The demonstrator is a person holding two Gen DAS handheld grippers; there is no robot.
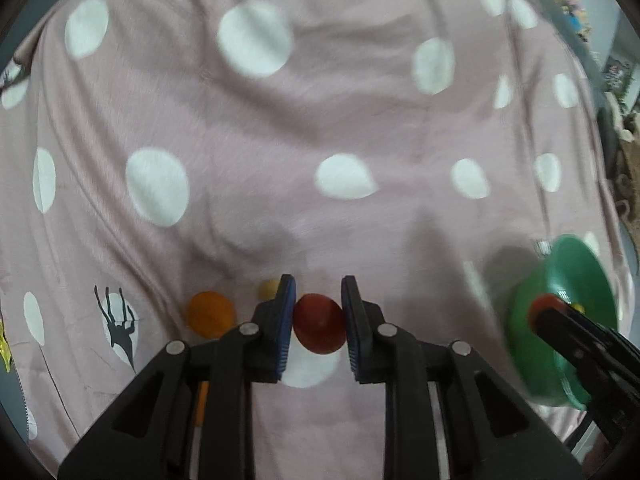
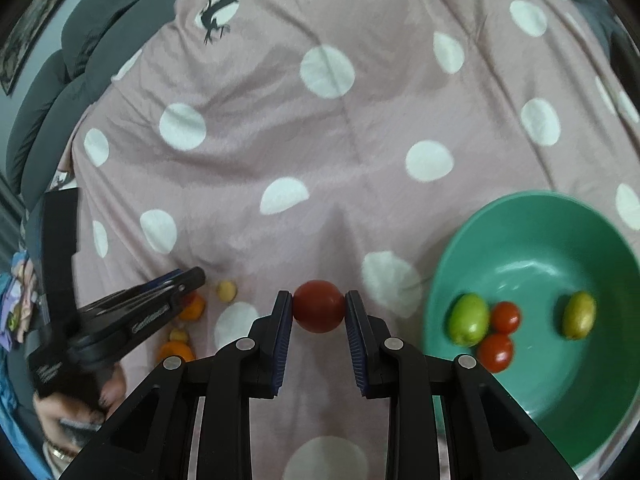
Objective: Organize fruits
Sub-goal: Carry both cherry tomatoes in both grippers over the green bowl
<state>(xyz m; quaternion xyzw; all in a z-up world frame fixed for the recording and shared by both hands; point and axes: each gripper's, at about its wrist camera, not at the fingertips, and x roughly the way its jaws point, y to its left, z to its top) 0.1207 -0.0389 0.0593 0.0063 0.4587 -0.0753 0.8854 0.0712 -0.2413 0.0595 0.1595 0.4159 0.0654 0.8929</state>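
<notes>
A big pink blanket [image 2: 320, 152] with white dots is covering most of the space, and it is lying in soft wrinkles. Little black deer pictures [image 2: 218, 10] are showing on some of the dots. A gray padded sofa [image 2: 52, 96] is sitting along the blanket's left edge in the right wrist view. A framed picture [image 2: 28, 32] is hanging on the pale wall behind it.

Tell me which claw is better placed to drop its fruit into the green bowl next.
Right, probably. The right claw grips a red fruit with the green bowl just beside it. The left claw also grips a red fruit, but sits by the loose orange fruit, farther from the bowl.
</notes>
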